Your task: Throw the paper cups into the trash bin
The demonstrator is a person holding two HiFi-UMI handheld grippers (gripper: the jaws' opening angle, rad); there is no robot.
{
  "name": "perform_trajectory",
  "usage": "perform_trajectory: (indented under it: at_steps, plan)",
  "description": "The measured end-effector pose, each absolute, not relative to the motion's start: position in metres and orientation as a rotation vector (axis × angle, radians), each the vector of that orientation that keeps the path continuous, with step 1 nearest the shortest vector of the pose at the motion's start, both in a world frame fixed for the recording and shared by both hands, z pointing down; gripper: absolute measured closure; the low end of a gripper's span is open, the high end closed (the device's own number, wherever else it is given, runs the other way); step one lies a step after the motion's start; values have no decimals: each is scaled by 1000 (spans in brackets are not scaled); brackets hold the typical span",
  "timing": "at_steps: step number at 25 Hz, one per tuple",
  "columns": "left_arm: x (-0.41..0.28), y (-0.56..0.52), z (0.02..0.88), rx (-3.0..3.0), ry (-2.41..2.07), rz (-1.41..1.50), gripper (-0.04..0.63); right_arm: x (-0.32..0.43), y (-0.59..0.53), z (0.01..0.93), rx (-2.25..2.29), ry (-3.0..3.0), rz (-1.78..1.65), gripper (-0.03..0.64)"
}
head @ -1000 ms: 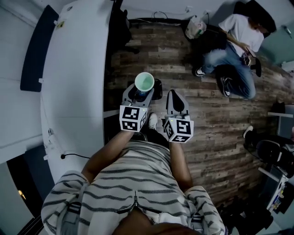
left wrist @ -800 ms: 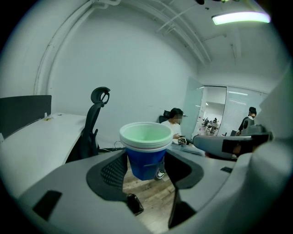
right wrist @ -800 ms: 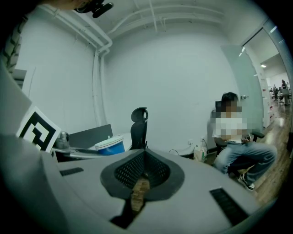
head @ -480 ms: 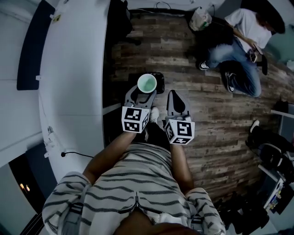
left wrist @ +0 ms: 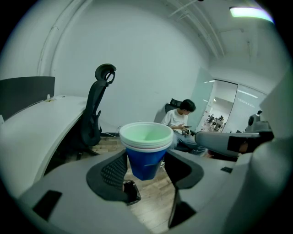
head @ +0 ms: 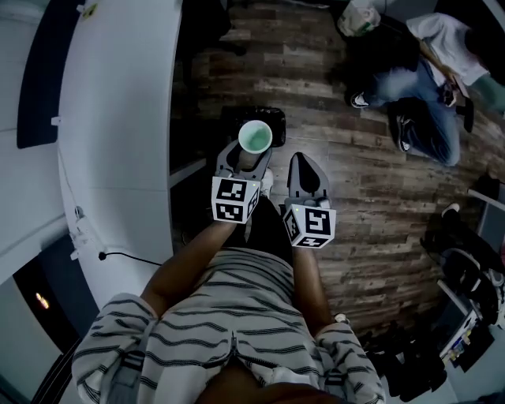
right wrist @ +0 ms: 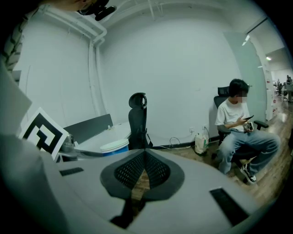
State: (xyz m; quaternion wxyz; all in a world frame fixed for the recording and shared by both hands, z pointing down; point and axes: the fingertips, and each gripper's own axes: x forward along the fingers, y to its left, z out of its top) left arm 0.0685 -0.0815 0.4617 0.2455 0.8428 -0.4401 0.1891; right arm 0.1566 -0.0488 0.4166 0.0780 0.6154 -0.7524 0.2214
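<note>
My left gripper (head: 246,158) is shut on a stack of nested paper cups (head: 255,136), blue outside with white rims and a pale green inside. The left gripper view shows the cups (left wrist: 145,145) upright between the two pads, which press on the blue wall. A black mesh trash bin (head: 268,115) stands on the floor right under and beyond the cups; its rim shows low between the jaws (left wrist: 131,192). My right gripper (head: 304,167) hangs beside the left one, shut and empty (right wrist: 145,155). The cups' rim (right wrist: 114,146) shows at its left.
A long white desk (head: 118,118) runs along the left. A black office chair (left wrist: 97,114) stands at its far end. A person (head: 422,75) sits on a chair at the upper right, with a white bag (head: 359,17) next to them. Wooden floor (head: 316,87) lies ahead.
Both grippers and the cups have moved forward over the floor. The trash bin, earlier just to the right of the cups, now lies under and beyond them. The jaws have not changed.
</note>
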Motion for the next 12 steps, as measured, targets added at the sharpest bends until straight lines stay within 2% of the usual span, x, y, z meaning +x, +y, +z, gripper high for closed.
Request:
perform_trajectory:
  at_steps: [12]
  plan:
    - [61,-87,514,2203,-1187,553,322,148,-51,468,1785,-2206,745,606]
